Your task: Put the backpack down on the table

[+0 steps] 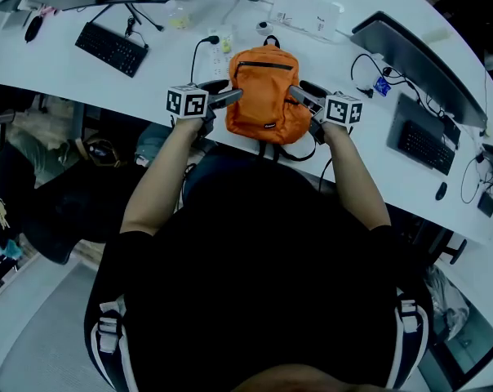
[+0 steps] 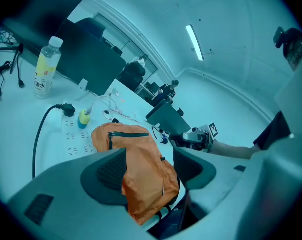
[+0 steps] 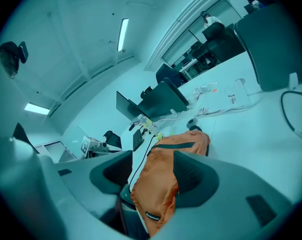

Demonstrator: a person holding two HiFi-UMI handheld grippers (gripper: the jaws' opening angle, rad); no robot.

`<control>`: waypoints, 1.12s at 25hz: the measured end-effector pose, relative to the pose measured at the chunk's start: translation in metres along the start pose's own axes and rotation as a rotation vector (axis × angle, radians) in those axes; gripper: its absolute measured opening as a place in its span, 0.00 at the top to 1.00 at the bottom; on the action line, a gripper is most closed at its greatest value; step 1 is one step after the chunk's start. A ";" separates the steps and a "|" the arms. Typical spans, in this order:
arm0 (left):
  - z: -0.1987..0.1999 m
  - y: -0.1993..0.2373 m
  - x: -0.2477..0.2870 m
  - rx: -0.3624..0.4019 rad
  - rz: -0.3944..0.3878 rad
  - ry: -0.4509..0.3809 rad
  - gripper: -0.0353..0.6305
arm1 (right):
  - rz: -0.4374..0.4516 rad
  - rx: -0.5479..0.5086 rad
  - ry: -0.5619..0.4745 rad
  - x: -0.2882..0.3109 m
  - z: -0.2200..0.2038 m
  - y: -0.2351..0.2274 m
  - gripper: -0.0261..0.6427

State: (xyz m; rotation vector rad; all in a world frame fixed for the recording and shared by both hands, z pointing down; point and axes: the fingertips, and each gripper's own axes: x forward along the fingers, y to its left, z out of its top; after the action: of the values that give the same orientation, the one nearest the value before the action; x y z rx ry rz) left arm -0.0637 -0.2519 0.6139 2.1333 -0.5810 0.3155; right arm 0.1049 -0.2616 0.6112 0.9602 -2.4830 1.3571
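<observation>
The orange backpack lies flat on the white table near its front edge, its black zip toward the far side and its straps hanging over the edge. My left gripper hovers at the bag's left side and my right gripper at its right side. In the left gripper view the backpack shows beyond the wide jaws of the left gripper, with no pad pressing on it. The right gripper likewise stands open, with the backpack lying beyond and below its jaws.
A black keyboard lies at the far left, a white power strip with a black plug just behind the bag. A water bottle stands beyond it. At the right are a monitor, a second keyboard and a mouse.
</observation>
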 end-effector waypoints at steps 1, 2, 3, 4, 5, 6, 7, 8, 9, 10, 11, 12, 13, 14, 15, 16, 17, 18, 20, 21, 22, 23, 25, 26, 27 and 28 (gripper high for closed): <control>0.001 -0.005 -0.001 0.009 -0.006 -0.006 0.48 | 0.007 -0.009 0.002 -0.001 0.001 0.006 0.56; 0.001 -0.009 -0.002 0.015 -0.011 -0.017 0.49 | 0.012 -0.021 0.007 -0.003 0.002 0.012 0.57; 0.002 -0.015 -0.004 0.014 -0.020 -0.032 0.51 | 0.014 -0.039 0.011 -0.004 0.002 0.020 0.57; 0.002 -0.021 -0.006 0.010 -0.033 -0.048 0.53 | 0.019 -0.057 0.013 -0.006 0.002 0.028 0.58; 0.002 -0.026 -0.009 0.012 -0.041 -0.060 0.55 | 0.027 -0.071 0.008 -0.009 0.003 0.036 0.60; 0.002 -0.030 -0.011 0.023 -0.041 -0.065 0.56 | 0.039 -0.079 -0.003 -0.013 0.004 0.044 0.61; 0.002 -0.034 -0.012 0.038 -0.038 -0.068 0.57 | 0.049 -0.086 -0.016 -0.017 0.006 0.051 0.63; 0.002 -0.039 -0.014 0.051 -0.039 -0.073 0.59 | 0.055 -0.093 -0.030 -0.022 0.008 0.056 0.65; 0.002 -0.044 -0.015 0.060 -0.043 -0.079 0.60 | 0.057 -0.102 -0.041 -0.027 0.010 0.060 0.67; 0.001 -0.049 -0.017 0.067 -0.047 -0.087 0.61 | 0.055 -0.111 -0.050 -0.031 0.010 0.063 0.69; 0.000 -0.054 -0.018 0.072 -0.048 -0.094 0.63 | 0.051 -0.121 -0.056 -0.036 0.010 0.064 0.71; -0.001 -0.058 -0.020 0.078 -0.047 -0.099 0.64 | 0.043 -0.132 -0.058 -0.040 0.009 0.064 0.74; -0.002 -0.062 -0.021 0.083 -0.045 -0.103 0.65 | 0.033 -0.144 -0.057 -0.044 0.008 0.064 0.76; -0.004 -0.066 -0.022 0.088 -0.043 -0.105 0.66 | 0.022 -0.157 -0.057 -0.049 0.006 0.063 0.78; -0.005 -0.071 -0.023 0.095 -0.043 -0.104 0.68 | 0.011 -0.170 -0.060 -0.054 0.004 0.063 0.81; -0.007 -0.076 -0.023 0.103 -0.044 -0.102 0.69 | 0.002 -0.181 -0.064 -0.059 0.003 0.063 0.83; -0.009 -0.081 -0.024 0.111 -0.043 -0.099 0.69 | -0.003 -0.189 -0.068 -0.063 0.001 0.063 0.85; -0.011 -0.085 -0.026 0.118 -0.039 -0.098 0.70 | -0.003 -0.195 -0.072 -0.067 -0.001 0.065 0.87; -0.014 -0.090 -0.029 0.126 -0.026 -0.104 0.72 | 0.007 -0.207 -0.076 -0.074 -0.006 0.070 0.89; -0.015 -0.092 -0.030 0.128 -0.020 -0.109 0.74 | 0.012 -0.214 -0.077 -0.076 -0.008 0.072 0.89; -0.017 -0.094 -0.031 0.129 -0.017 -0.113 0.75 | 0.016 -0.221 -0.078 -0.079 -0.010 0.075 0.90; -0.018 -0.097 -0.031 0.131 -0.016 -0.116 0.76 | 0.018 -0.227 -0.080 -0.082 -0.012 0.076 0.90; -0.022 -0.103 -0.030 0.138 -0.015 -0.117 0.78 | 0.022 -0.240 -0.081 -0.086 -0.015 0.079 0.92; -0.024 -0.106 -0.029 0.143 -0.015 -0.117 0.78 | 0.025 -0.247 -0.080 -0.089 -0.017 0.080 0.92; -0.025 -0.110 -0.028 0.147 -0.016 -0.115 0.79 | 0.028 -0.254 -0.078 -0.092 -0.019 0.082 0.92; -0.027 -0.115 -0.027 0.153 -0.016 -0.113 0.80 | 0.031 -0.262 -0.076 -0.095 -0.021 0.084 0.93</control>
State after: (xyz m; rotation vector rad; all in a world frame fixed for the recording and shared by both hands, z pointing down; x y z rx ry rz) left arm -0.0281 -0.1641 0.5386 2.3135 -0.6215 0.2375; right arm 0.1256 -0.1688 0.5252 0.9329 -2.6558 0.9854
